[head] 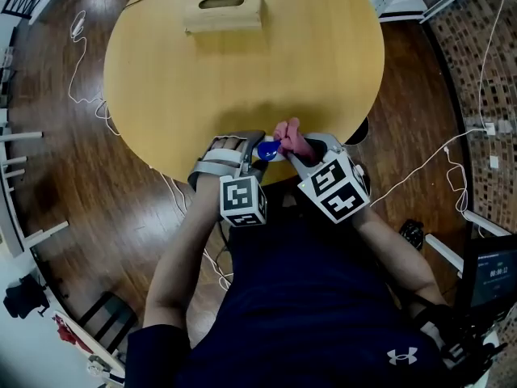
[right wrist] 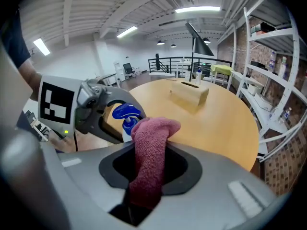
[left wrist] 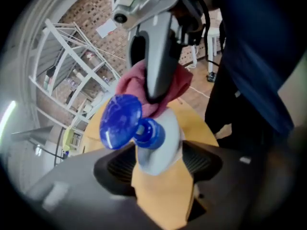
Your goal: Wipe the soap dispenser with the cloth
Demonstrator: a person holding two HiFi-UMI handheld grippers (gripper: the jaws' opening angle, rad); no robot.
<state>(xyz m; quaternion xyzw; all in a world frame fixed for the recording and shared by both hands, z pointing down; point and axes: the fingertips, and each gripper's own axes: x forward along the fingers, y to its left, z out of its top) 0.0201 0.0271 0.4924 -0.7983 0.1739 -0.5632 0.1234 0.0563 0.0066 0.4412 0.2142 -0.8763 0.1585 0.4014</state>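
The soap dispenser (left wrist: 160,143), a white bottle with a blue pump head (left wrist: 120,121), sits between the pads of my left gripper (left wrist: 158,164), which is shut on its body over the table's near edge. My right gripper (right wrist: 151,174) is shut on a pink cloth (right wrist: 151,157). The cloth's free end (left wrist: 136,83) lies against the bottle just behind the pump. In the head view both grippers meet at the table's front rim, with the left gripper (head: 257,149) beside the pump (head: 269,148) and the right gripper (head: 300,146) beside the cloth (head: 292,134).
The round wooden table (head: 242,63) carries a wooden box (head: 222,10) at its far side. White cables (head: 81,55) trail over the dark wood floor. Metal shelving (right wrist: 278,80) stands to the right, beyond the table.
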